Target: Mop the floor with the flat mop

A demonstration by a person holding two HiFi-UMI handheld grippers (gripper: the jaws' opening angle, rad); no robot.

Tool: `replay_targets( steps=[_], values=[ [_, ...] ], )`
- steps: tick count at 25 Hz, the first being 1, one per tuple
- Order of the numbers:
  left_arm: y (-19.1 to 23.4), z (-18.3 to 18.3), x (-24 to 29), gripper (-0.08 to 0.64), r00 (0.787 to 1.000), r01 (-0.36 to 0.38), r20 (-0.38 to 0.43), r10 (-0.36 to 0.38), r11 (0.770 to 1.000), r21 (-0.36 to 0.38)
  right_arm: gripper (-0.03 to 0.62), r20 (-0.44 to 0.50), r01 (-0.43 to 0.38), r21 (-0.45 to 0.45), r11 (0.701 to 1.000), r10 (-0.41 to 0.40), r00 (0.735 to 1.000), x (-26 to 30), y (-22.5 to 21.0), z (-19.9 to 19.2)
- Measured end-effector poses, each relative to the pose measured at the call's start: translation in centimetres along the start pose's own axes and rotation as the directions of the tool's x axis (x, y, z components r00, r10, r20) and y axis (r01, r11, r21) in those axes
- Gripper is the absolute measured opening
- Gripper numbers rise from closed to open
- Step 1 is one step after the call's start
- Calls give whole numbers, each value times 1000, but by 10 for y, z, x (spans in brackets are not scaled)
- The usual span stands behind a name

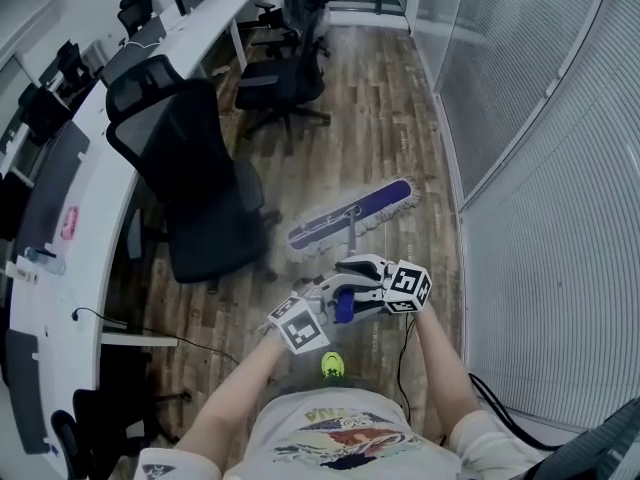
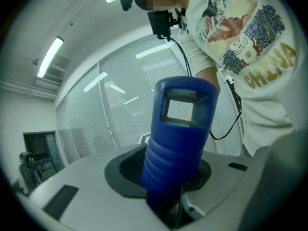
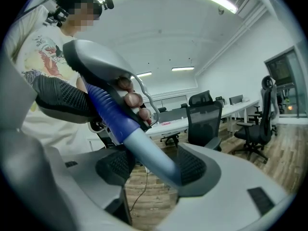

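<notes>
Wood-plank flooring (image 1: 385, 118) runs up the middle of the head view, with a long white desk (image 1: 95, 183) down the left edge and a glass wall with blinds (image 1: 545, 198) filling the right. The flat mop (image 1: 350, 216) lies with its head flat on the planks at centre frame, angled up to the right. Its handle (image 1: 352, 240) rises toward the person, at the lower centre.

The left gripper (image 1: 322, 303) is clamped on the blue grip (image 2: 180, 129) at the handle's top end, which fills the gap between its pads. The right gripper (image 3: 154, 170) is closed on the pale shaft (image 3: 149, 150) just below that grip, and the shaft crosses its pads at a slant. The two tools sit close together near the top of the handle.

Judged from this, the chief risk is leverage. With both holds so high and so near each other, the head could twist or skate instead of tracking, and the smooth shaft could turn or slide in the slanted right-hand hold.

A black office chair (image 1: 195, 183) stands just left of the mop head. A stroke that way could knock its base or snag the white fringe on it.

A dark cable (image 1: 403, 353) trails on the floor at lower centre, near the person's feet. Pulling the mop back could drag it, and a step could catch it. A wide swing right could strike the glass.
</notes>
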State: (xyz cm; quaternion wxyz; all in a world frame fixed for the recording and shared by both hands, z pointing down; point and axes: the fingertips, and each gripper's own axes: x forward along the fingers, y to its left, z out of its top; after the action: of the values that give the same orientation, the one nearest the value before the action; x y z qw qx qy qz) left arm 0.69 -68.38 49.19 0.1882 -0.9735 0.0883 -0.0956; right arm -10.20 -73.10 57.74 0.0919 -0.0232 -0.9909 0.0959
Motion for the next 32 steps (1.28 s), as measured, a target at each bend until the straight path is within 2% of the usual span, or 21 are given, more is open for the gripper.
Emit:
replay_targets(
  steps=[3,7,11,15,25,32],
  values=[
    [13,-5,8,101,1000,2,-10,-2,1000,-6,247,17,6,10,1000,-7,1000,-4,-16,3],
    [10,-8,21,107,999,31,-30,-31,1000,-2,249,40,28,15,999,-29,999,-16,-20,-2],
    [-21,-20,30,115,989,114,-98,-108,992,57,251,-27,22,-3,1000,-22,999,-20,-6,-21],
    [-35,-19,27,114,993,75,-92,-71,997,34,250,-20,40,9,999,-40,999,-18,9,-30],
    [-60,-8,13,104,994,77,-83,-72,995,60,250,-9,37,13,999,-37,999,-11,39,-27],
    [-91,9,-10,104,996,70,-62,-66,996,50,250,-34,31,13,999,-31,999,3,79,-29]
  ],
)
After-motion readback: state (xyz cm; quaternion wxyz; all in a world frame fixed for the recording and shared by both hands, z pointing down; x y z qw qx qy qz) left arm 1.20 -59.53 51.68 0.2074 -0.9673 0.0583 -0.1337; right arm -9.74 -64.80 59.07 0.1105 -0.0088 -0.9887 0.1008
